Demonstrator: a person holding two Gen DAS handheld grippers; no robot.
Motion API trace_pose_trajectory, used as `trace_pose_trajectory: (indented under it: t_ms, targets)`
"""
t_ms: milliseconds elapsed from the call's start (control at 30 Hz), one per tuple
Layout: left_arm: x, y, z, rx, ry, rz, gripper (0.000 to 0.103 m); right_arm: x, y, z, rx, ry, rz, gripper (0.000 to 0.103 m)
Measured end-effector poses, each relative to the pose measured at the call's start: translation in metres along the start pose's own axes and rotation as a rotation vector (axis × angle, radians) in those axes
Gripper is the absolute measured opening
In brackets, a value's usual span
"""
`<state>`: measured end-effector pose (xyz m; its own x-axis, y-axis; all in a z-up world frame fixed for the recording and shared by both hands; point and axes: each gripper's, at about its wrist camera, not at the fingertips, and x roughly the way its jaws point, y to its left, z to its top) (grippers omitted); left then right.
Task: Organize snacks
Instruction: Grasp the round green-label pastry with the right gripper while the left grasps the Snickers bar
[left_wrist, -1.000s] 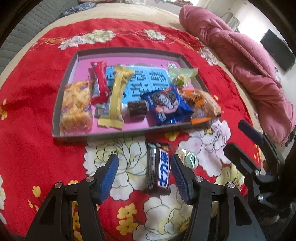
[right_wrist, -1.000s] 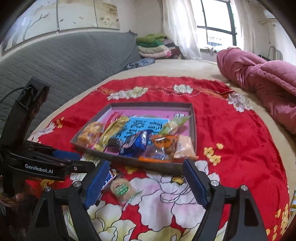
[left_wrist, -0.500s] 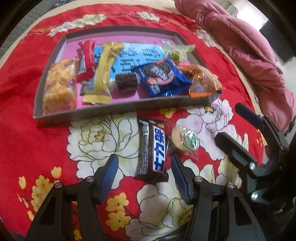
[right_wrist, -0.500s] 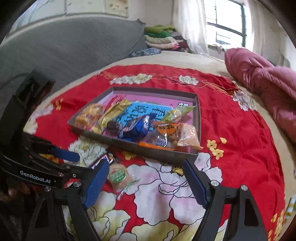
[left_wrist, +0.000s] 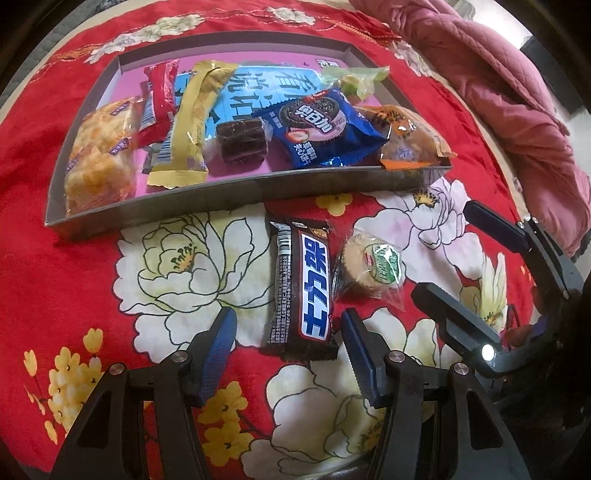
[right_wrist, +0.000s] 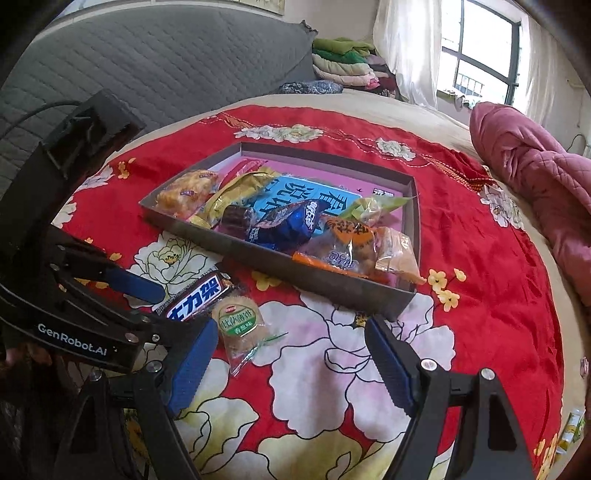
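Red floral bedspread (right_wrist: 480, 295) fills most of both views, big white peonies w/ yellow blossoms low in frame. Pink quilted blanket (left_wrist: 498, 85) bunched at upper right. Right wrist view: grey quilted headboard (right_wrist: 166, 62) across upper left, stack of folded clothes (right_wrist: 343, 62) at top centre, window (right_wrist: 476, 62) w/ white curtain (right_wrist: 406, 44) upper right.
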<state>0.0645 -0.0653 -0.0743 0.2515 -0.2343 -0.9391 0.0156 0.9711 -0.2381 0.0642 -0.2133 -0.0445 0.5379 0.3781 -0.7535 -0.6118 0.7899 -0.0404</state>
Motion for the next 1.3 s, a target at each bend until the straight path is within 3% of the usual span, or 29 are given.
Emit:
trace_pose_trajectory:
  t_ms: [200, 1167, 1300]
  targets:
    - [0.005, -0.006, 0.003, 0.018, -0.012, 0.032, 0.06, 0.005, 0.002, -0.002, -0.013, 0.016, 0.008, 0.081]
    - [-0.002, 0.025, 0.009, -0.038, -0.05, 0.012, 0.06, 0.048, 0.027, 0.003, -0.122, 0.052, 0.071, 0.081]
    - [-0.002, 0.028, 0.01, -0.044, -0.054, -0.002, 0.06, 0.05, 0.031, 0.001, -0.146, 0.051, 0.081, 0.067]
